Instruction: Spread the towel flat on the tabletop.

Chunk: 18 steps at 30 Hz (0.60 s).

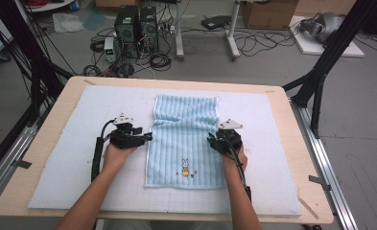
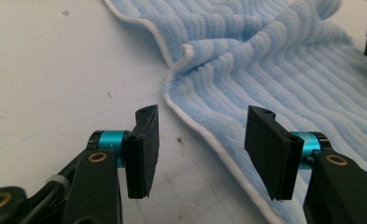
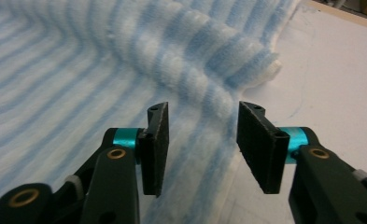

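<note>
Lab: computer towers (image 1: 136, 28), tangled floor cables (image 1: 128, 64), black frame struts (image 1: 327, 60).

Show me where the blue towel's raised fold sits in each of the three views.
High view: the fold runs across the blue towel between the two grippers.
Left gripper view: upper middle, at the white hem's kink.
Right gripper view: a ridge above the open jaws, ending upper right.
Shared landmark: the towel's white hem.
</note>
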Each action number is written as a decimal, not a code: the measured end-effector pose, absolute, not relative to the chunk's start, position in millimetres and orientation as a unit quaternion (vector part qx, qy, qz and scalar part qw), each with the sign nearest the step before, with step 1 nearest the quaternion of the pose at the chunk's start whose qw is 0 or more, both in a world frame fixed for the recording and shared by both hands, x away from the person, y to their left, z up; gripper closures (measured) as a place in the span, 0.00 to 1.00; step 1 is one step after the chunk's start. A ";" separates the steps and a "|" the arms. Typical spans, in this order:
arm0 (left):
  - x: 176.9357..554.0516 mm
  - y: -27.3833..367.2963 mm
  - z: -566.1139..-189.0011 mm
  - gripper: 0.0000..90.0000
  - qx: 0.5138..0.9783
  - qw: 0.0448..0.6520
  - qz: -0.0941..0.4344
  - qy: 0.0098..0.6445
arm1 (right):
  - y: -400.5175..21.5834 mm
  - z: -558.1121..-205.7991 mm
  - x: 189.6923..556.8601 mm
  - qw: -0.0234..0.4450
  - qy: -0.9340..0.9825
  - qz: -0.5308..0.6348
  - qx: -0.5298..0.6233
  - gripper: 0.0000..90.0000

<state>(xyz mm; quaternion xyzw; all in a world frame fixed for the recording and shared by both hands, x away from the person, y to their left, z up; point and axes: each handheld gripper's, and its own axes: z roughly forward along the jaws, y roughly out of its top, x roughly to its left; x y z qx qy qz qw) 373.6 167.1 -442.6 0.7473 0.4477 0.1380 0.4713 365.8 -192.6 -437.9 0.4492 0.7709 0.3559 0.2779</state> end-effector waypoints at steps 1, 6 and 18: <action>369.1 168.4 -442.0 0.50 0.747 0.477 0.135 0.442 | -192.7 -436.3 362.8 0.276 0.770 0.360 0.448 0.57; 350.3 173.0 -445.0 0.49 0.751 0.489 0.111 0.429 | -200.6 -429.4 345.5 0.256 0.763 0.392 0.446 0.45; 332.6 175.3 -446.3 0.23 0.738 0.513 0.114 0.424 | -214.4 -432.1 313.3 0.234 0.770 0.404 0.435 0.32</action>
